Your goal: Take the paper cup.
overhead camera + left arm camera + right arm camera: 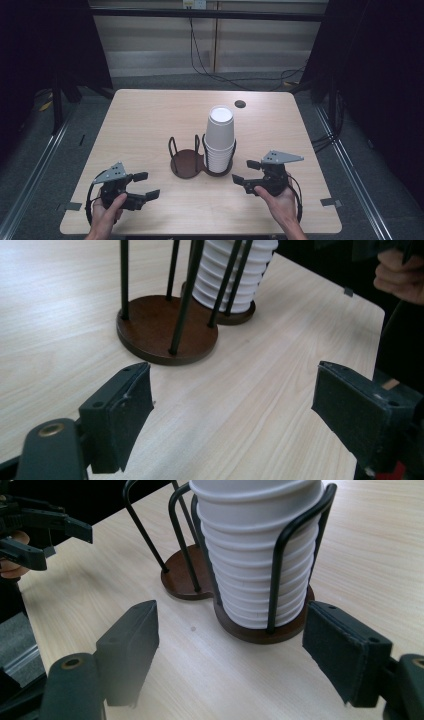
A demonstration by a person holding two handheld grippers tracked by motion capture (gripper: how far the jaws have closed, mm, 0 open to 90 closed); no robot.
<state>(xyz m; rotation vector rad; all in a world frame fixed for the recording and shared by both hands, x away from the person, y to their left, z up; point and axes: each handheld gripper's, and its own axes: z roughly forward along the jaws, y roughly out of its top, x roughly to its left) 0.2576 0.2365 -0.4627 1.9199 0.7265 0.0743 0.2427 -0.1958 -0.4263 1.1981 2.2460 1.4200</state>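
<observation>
We find both tongs, left (146, 185) and right (246, 171), gaping and empty. The stack of white paper cups (220, 137) stands ahead of the right tongs, kept upright by its black wire holder (202, 159) on the tabletop (145, 120).

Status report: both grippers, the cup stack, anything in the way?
Left gripper open, empty. Right gripper open, empty. Cup stack upright in right holder; left holder empty. Nothing between.

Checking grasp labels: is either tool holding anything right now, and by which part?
Nothing is held. The left tool and right tool both have open jaws over bare table, short of the stack of paper cups in its holder.
</observation>
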